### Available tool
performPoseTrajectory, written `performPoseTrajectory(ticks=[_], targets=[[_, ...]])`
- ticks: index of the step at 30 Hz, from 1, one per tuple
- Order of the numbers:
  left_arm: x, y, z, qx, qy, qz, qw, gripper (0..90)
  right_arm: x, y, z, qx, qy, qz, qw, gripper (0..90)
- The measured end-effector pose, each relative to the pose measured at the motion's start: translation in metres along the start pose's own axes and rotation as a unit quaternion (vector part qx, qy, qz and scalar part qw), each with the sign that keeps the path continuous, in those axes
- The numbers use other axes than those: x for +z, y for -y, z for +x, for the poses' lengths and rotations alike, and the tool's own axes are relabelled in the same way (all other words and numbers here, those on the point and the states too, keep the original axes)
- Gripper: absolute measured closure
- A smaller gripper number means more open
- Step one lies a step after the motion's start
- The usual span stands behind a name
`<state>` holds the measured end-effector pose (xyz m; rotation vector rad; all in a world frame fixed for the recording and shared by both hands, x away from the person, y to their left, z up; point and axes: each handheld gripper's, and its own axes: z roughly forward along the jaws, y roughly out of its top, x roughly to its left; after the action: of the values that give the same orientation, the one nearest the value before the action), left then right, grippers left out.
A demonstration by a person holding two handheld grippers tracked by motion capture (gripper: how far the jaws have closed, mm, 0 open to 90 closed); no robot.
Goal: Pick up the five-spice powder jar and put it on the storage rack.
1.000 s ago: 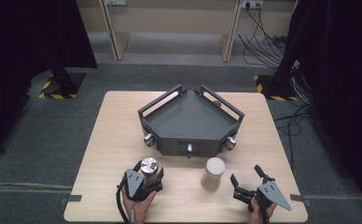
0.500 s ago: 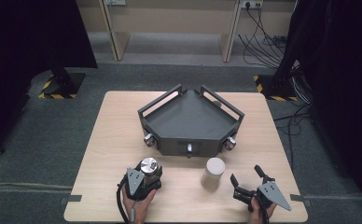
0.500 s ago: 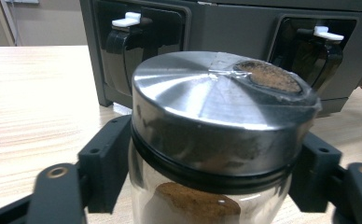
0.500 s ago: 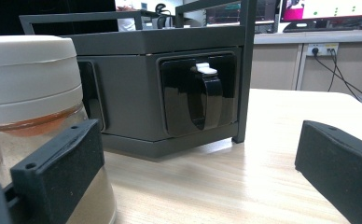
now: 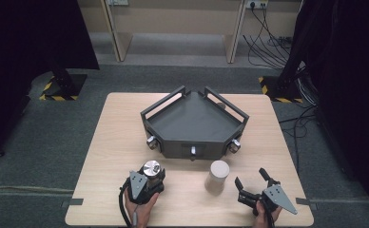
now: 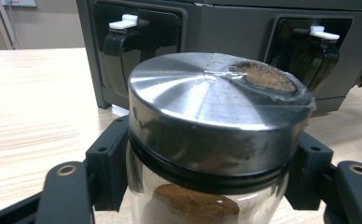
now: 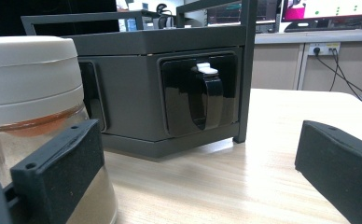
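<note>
Steel-lid jar (image 5: pixel 151 169) btwn dark rack (image 5: pixel 194 124) & white-lid jar (image 5: pixel 218 175).

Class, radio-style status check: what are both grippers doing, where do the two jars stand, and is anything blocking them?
Left gripper just closed on the steel-lidded jar. Right gripper open, beside the white-lidded jar. Both jars upright before the dark tray. Nothing between.

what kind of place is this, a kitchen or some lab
Most likely a lab or test room, not a kitchen: a bare wooden table on grey carpet, striped stand feet, loose cables by a wall socket, and computer monitors behind.
</note>
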<state>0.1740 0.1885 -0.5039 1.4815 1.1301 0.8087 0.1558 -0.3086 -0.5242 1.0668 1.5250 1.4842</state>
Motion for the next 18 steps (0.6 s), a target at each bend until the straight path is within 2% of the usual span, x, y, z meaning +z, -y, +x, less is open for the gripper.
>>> performPoseTrajectory(ticks=[5, 10, 18], targets=[[0.0004, 0.0002, 0.0021, -0.001, 0.003, -0.001, 1.0000, 30.1, 0.0000, -0.0001, 0.0000, 0.000, 0.000, 0.000, 1.0000, 1.4], [-0.0006, 0.0019, 0.0066, -0.011, 0.009, -0.006, 0.9999, 30.2, 0.0000, 0.0000, -0.0003, 0.001, -0.001, 0.000, 1.0000, 1.4], [-0.0018, 0.0047, 0.0048, -0.006, 0.013, -0.014, 0.9998, 30.3, 0.0000, -0.0001, -0.0004, 0.001, -0.001, 0.000, 1.0000, 1.4]])
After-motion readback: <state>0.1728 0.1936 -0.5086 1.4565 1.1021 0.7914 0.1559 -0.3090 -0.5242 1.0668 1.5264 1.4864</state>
